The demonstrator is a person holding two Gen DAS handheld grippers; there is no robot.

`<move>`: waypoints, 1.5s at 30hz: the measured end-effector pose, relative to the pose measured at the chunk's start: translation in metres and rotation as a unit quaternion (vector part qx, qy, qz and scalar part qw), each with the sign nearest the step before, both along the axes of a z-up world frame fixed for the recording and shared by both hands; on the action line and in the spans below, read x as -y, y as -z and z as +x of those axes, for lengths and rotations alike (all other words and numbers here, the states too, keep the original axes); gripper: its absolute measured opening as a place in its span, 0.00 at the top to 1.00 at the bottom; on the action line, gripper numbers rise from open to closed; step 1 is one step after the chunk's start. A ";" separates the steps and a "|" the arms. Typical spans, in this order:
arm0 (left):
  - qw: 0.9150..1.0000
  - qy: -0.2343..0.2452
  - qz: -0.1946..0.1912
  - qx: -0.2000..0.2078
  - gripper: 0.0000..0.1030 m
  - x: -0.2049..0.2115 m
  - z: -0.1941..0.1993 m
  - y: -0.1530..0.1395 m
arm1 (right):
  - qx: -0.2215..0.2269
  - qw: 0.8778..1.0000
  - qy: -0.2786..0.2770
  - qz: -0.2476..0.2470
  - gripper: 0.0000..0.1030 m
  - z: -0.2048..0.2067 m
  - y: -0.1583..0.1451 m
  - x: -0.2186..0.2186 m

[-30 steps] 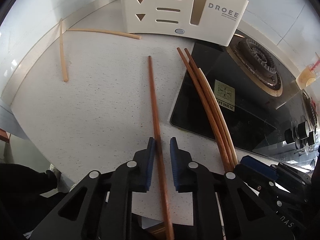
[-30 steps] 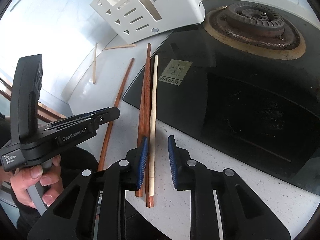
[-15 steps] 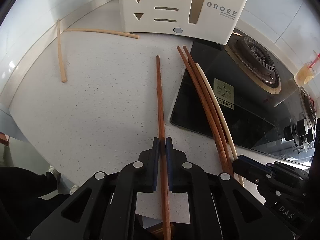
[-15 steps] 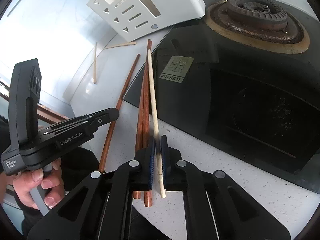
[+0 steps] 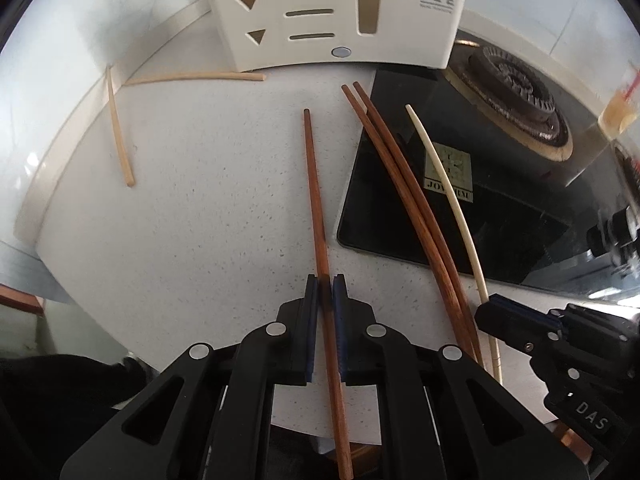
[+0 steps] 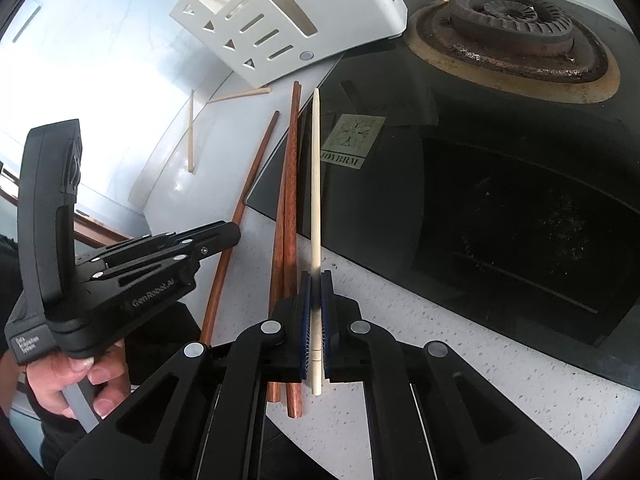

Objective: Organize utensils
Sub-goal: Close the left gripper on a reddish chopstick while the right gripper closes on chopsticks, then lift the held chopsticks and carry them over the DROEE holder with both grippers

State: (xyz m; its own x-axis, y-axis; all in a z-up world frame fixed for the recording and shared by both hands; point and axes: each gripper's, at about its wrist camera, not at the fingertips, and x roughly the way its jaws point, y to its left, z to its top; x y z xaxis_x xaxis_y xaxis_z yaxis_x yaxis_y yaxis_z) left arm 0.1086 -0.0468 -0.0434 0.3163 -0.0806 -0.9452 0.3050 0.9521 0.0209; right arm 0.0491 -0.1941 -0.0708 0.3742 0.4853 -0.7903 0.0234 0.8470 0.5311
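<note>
I'm working in a home kitchen: I'm looking at a black glass gas hob [image 6: 500, 208] with a rusty cast-iron burner [image 6: 516, 12] sitting in a speckled white countertop [image 5: 192, 216], a white slotted DROEE utensil holder [image 5: 344, 12] standing against the pale wall, chopsticks [image 5: 404, 184] lying around
</note>
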 end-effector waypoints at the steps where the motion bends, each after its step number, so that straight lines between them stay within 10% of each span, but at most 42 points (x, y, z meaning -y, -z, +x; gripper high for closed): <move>1: 1.000 0.002 0.004 0.000 0.92 0.002 0.000 0.000 | -0.001 1.000 0.000 0.001 0.95 0.000 0.000 0.000; 25: 0.998 0.005 -0.050 0.025 0.94 -0.014 -0.003 -0.016 | 0.041 0.999 0.010 0.006 0.95 -0.011 -0.015 0.009; 45: 0.949 0.012 -0.114 0.294 0.94 -0.029 -0.033 -0.092 | 0.254 0.964 0.028 -0.068 0.95 -0.028 -0.097 0.007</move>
